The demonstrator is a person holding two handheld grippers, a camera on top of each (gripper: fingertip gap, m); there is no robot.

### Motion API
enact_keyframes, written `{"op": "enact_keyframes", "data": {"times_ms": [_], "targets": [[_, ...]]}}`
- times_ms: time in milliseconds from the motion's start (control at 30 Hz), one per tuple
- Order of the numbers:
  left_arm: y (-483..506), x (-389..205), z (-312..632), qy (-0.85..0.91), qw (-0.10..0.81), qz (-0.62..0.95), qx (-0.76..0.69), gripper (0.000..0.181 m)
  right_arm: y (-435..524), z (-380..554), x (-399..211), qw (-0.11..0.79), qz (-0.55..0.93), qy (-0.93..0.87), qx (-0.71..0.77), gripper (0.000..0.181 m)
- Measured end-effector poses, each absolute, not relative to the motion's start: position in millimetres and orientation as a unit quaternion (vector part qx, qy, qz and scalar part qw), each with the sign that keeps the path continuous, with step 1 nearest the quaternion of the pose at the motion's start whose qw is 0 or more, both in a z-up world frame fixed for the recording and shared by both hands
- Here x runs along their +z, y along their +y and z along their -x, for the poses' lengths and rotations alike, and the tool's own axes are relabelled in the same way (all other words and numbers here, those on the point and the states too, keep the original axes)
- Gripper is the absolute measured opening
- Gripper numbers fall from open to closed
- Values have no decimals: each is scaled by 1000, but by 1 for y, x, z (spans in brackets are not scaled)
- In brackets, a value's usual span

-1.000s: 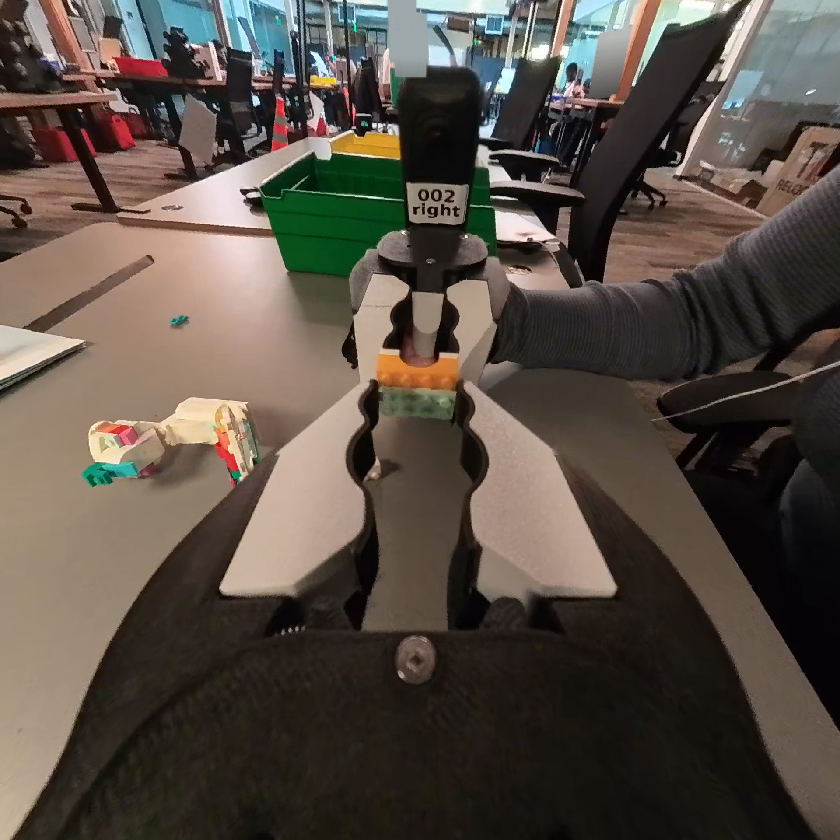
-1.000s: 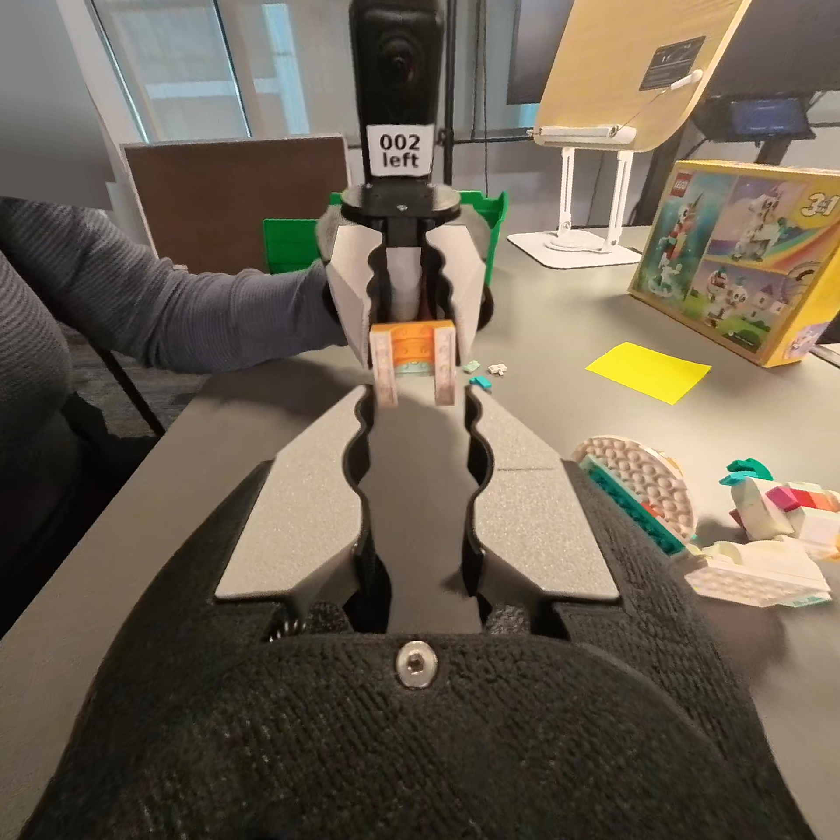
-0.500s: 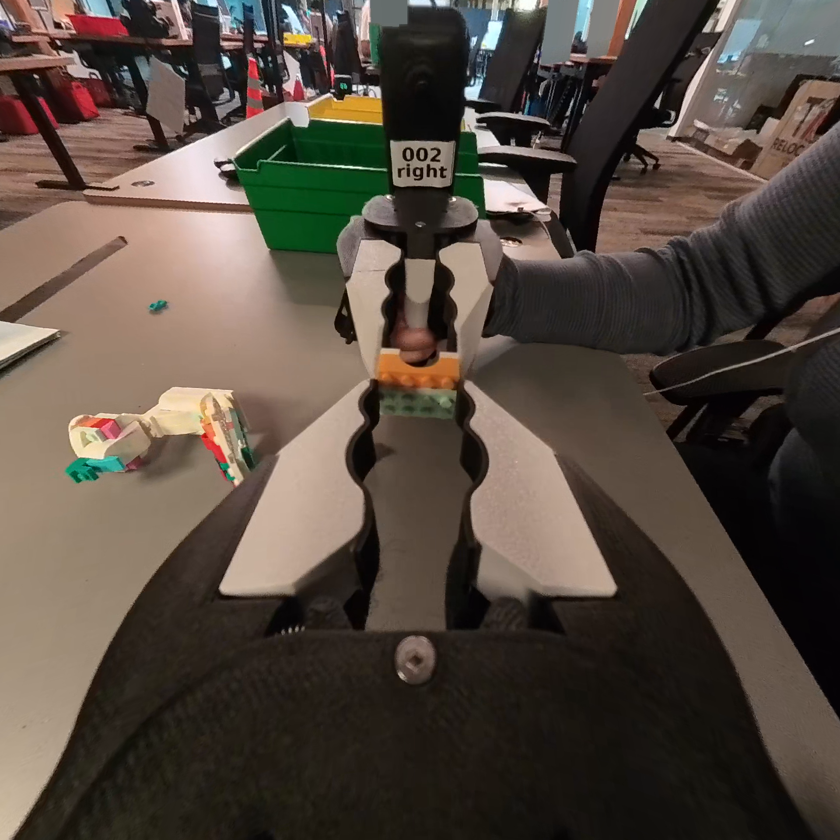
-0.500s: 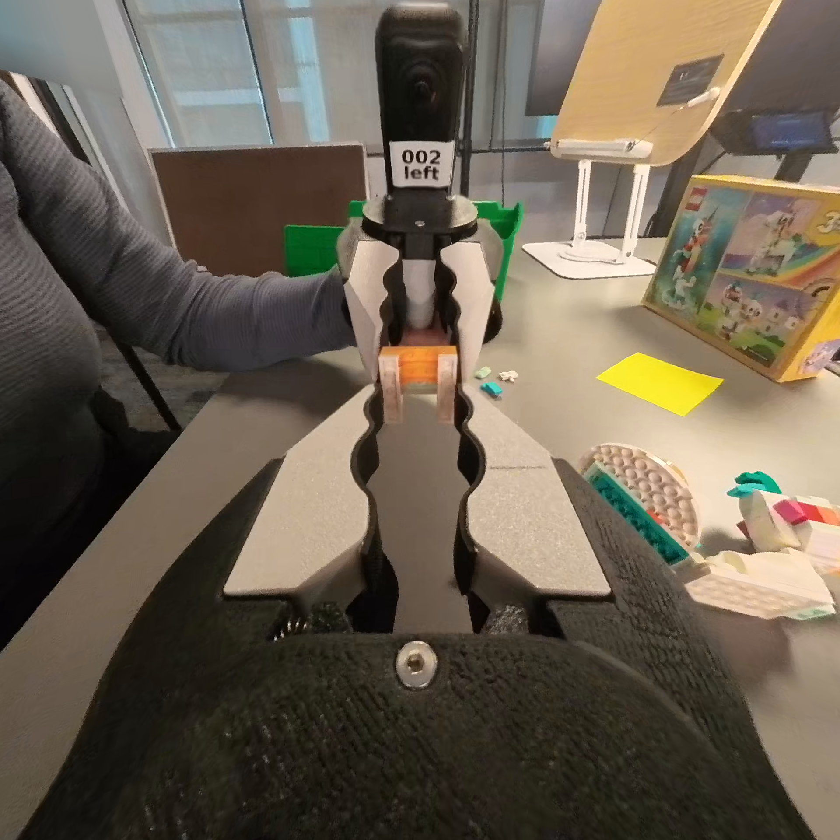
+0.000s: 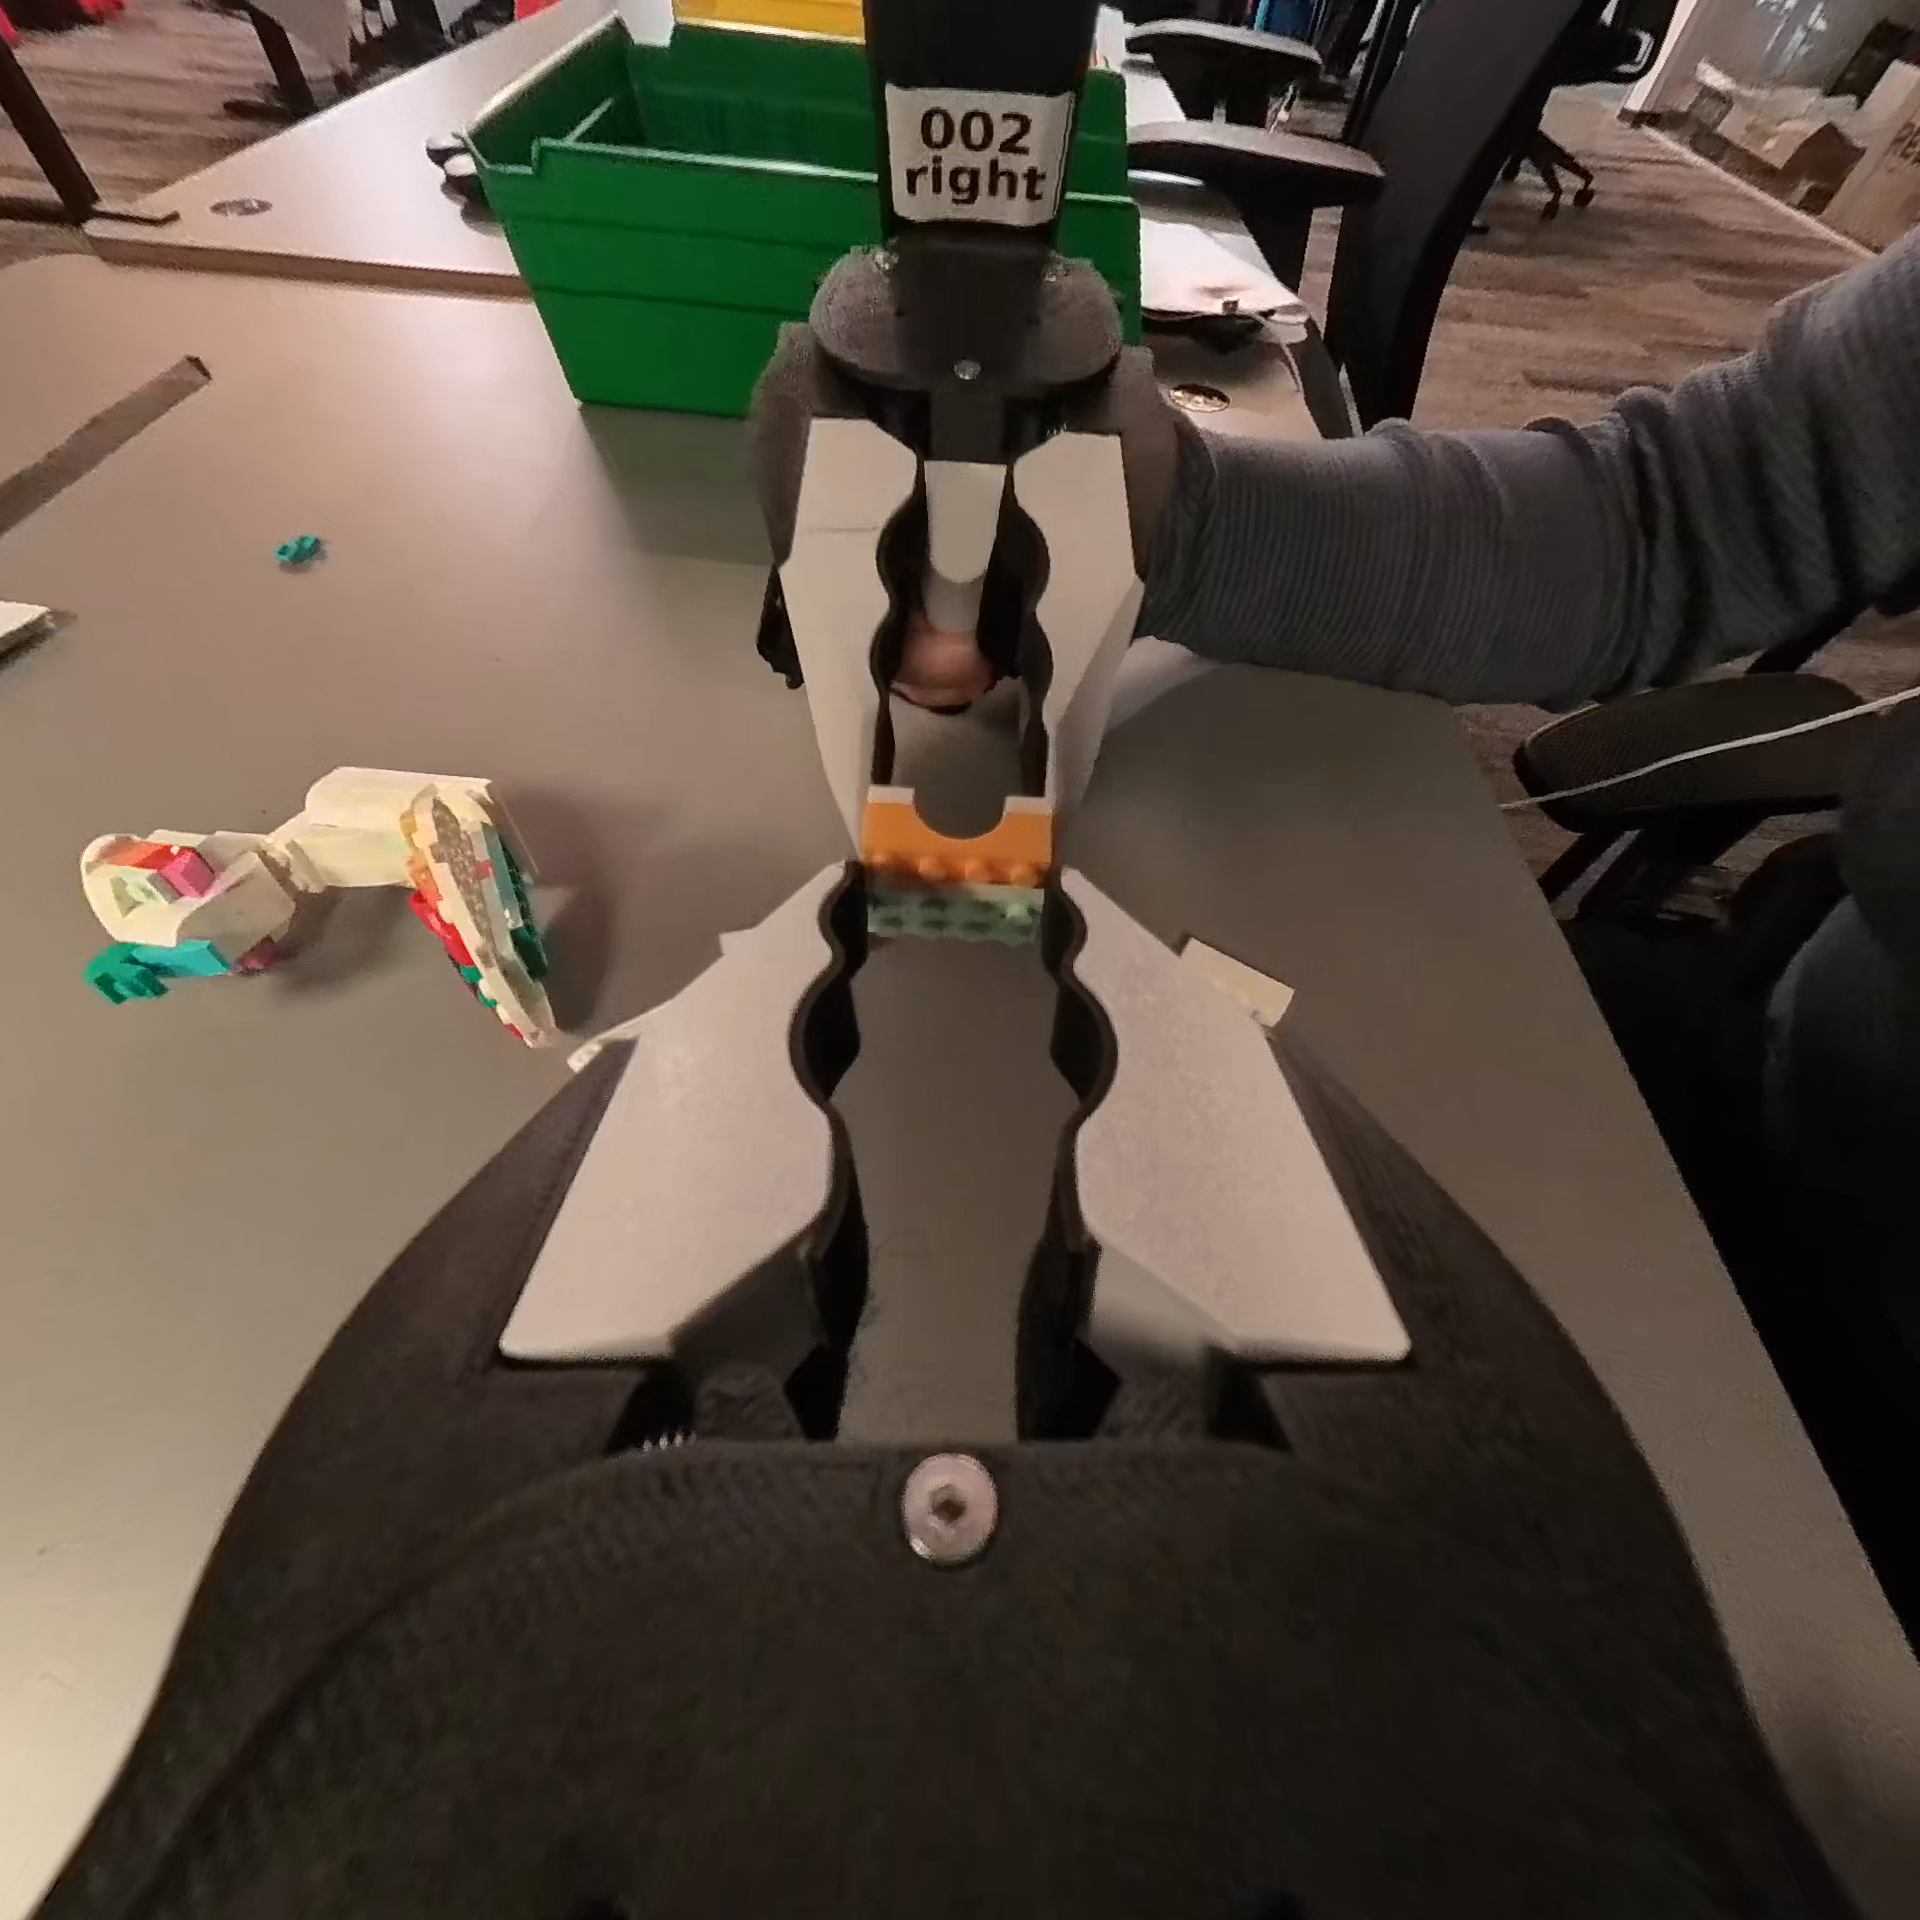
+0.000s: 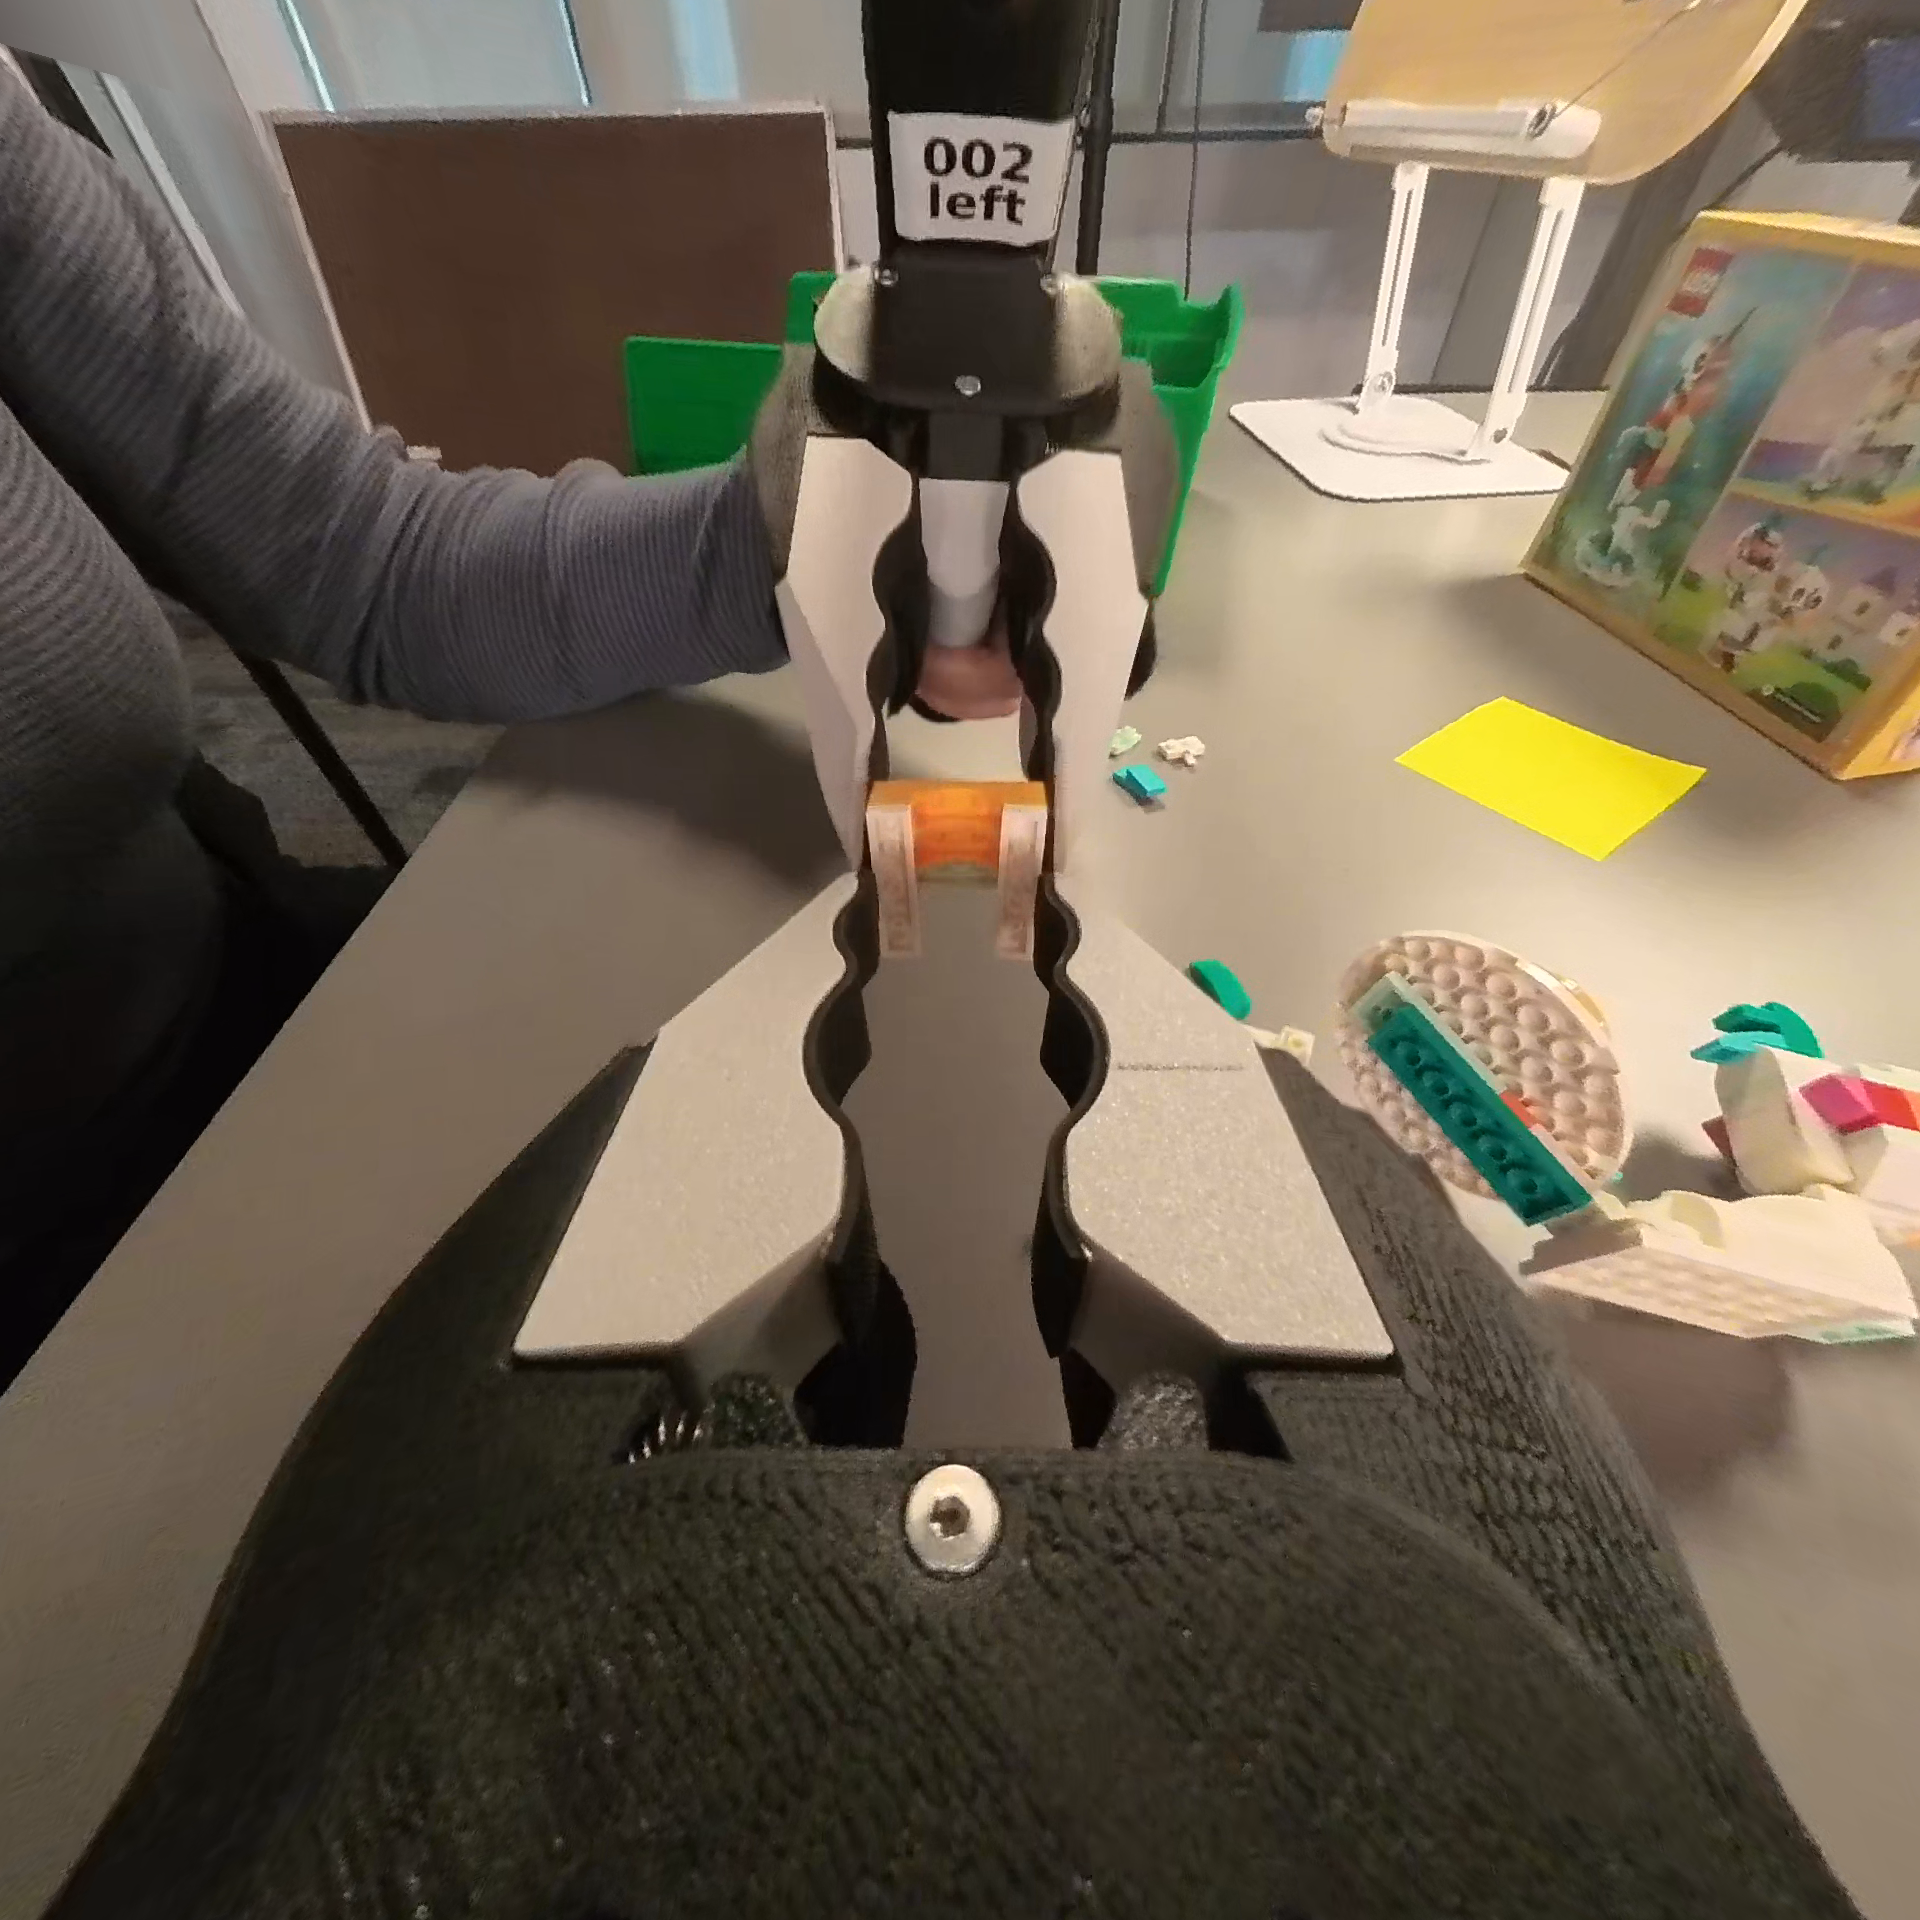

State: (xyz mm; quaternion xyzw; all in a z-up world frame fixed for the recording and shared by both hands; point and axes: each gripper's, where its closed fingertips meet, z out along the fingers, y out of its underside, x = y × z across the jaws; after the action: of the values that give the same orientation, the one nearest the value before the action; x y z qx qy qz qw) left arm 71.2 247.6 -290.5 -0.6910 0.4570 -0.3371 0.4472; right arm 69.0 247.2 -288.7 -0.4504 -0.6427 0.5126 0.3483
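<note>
Two grippers meet tip to tip above the grey counter (image 5: 343, 644): the left gripper (image 5: 954, 914) pinches a mint-green brick (image 5: 954, 918) between its fingers, the right gripper (image 6: 956, 914) pinches the orange arch brick (image 6: 954, 836) stacked on it. A white brick model (image 5: 322, 883) lies nearby; a green bin (image 5: 675, 208) stands behind.
</note>
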Motion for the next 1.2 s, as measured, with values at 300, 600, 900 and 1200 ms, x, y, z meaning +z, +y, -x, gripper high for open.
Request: {"op": "enact_keyframes", "data": {"times_ms": [300,600,900,1200], "targets": [[249,-303,-36,425,435,727,-318,33,279,-95,-285,375,486,-609,502,0],[252,-309,-44,407,424,736,-336,33,270,-85,-310,316,512,-626,496,0],[253,-341,-58,480,400,749,-220,33,276,-75,-318,318,540,-625,465,21],[251,-359,-56,475,353,782,-197,53,362,-115,-307,444,649,-534,311,38]]}}
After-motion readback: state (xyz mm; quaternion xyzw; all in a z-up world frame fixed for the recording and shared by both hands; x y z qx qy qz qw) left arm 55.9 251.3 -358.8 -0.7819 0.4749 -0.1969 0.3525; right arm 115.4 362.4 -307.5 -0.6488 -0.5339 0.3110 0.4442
